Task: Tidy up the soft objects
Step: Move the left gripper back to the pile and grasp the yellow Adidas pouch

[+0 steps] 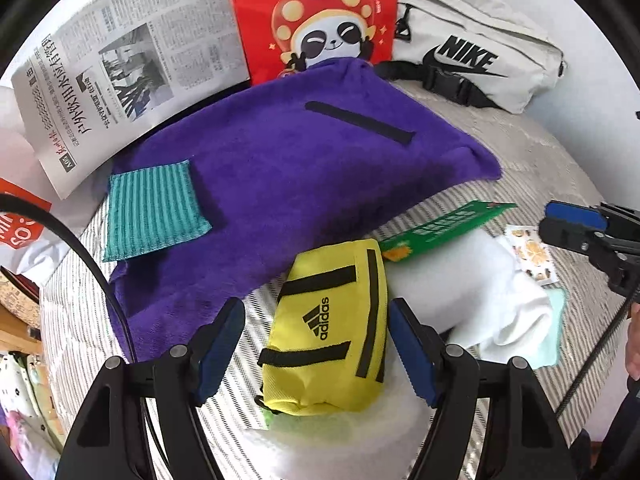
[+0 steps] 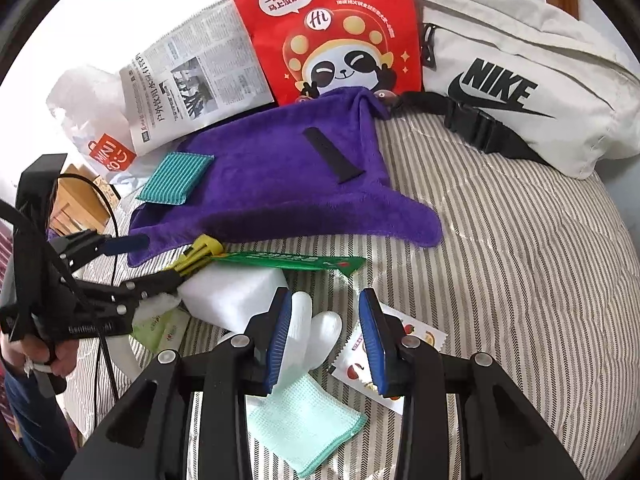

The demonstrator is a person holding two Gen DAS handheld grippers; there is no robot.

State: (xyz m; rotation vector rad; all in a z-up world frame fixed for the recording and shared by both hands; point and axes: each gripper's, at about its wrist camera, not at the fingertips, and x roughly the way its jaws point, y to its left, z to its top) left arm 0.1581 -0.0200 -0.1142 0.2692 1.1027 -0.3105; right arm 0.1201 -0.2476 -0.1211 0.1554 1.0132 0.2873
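A yellow Adidas pouch [image 1: 328, 328] lies on the striped bed cover [image 1: 500, 208], between the blue pads of my left gripper [image 1: 318, 346]. The jaws stand open: bedding shows between the left pad and the pouch. In the right wrist view the left gripper [image 2: 162, 260] comes in from the left, over the pouch's yellow end [image 2: 202, 254]. My right gripper [image 2: 326, 340] hangs over a white glove [image 2: 316, 330] and a mint cloth [image 2: 308, 424]. It is open, and its right pad stands apart from the glove. A purple towel [image 1: 288, 184] carries a teal striped cloth [image 1: 154, 210].
A red panda bag [image 2: 340, 32], a newspaper [image 1: 132, 64] and a white Nike waist bag [image 2: 520, 80] line the back. A white block [image 2: 236, 292], a green card pack [image 2: 288, 261] and a fruit-print sachet [image 2: 420, 336] lie by the grippers. A Miniso plastic bag [image 2: 108, 152] sits at left.
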